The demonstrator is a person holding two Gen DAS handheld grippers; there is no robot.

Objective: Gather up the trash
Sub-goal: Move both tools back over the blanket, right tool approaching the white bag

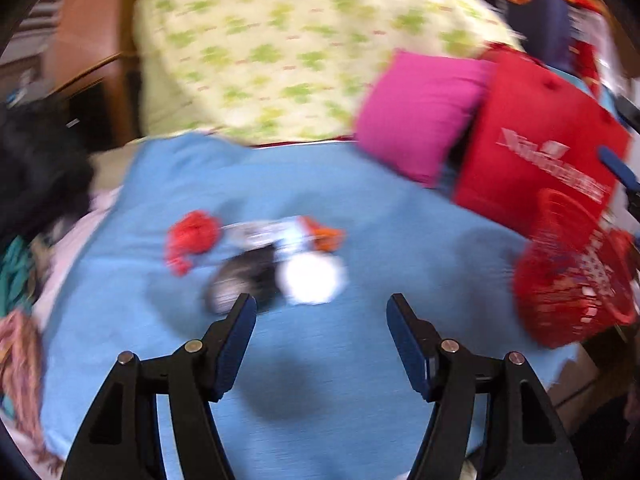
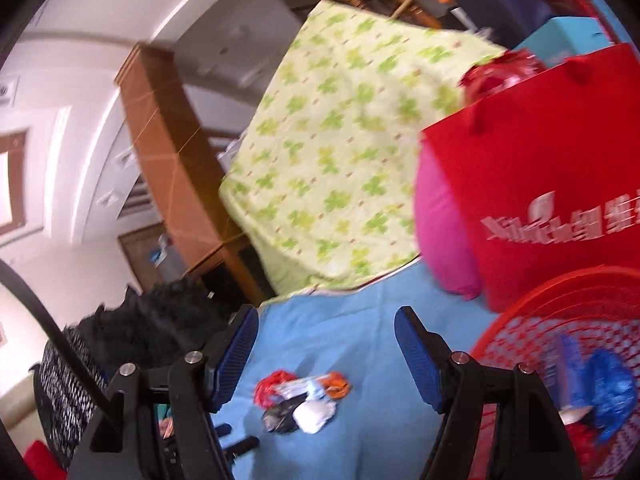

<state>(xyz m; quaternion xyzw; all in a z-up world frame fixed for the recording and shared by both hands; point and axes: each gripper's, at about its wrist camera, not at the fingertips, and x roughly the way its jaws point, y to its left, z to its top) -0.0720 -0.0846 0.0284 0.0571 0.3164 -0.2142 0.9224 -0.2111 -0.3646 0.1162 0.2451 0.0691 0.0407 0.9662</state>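
left gripper (image 1: 321, 307) jaws apart, empty | right gripper (image 2: 326, 319) jaws apart, empty | trash pile (image 1: 260, 256) on blue sheet (image 1: 400, 240) | red basket (image 1: 572, 280) right, before red bag (image 1: 540, 152), pink pillow (image 1: 416, 116)

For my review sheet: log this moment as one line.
left gripper open, empty | right gripper open, empty | trash pile on blue sheet | red basket

Empty left hand-held gripper (image 1: 321, 308) above trash pile (image 1: 260, 256) on blue sheet (image 1: 400, 232).
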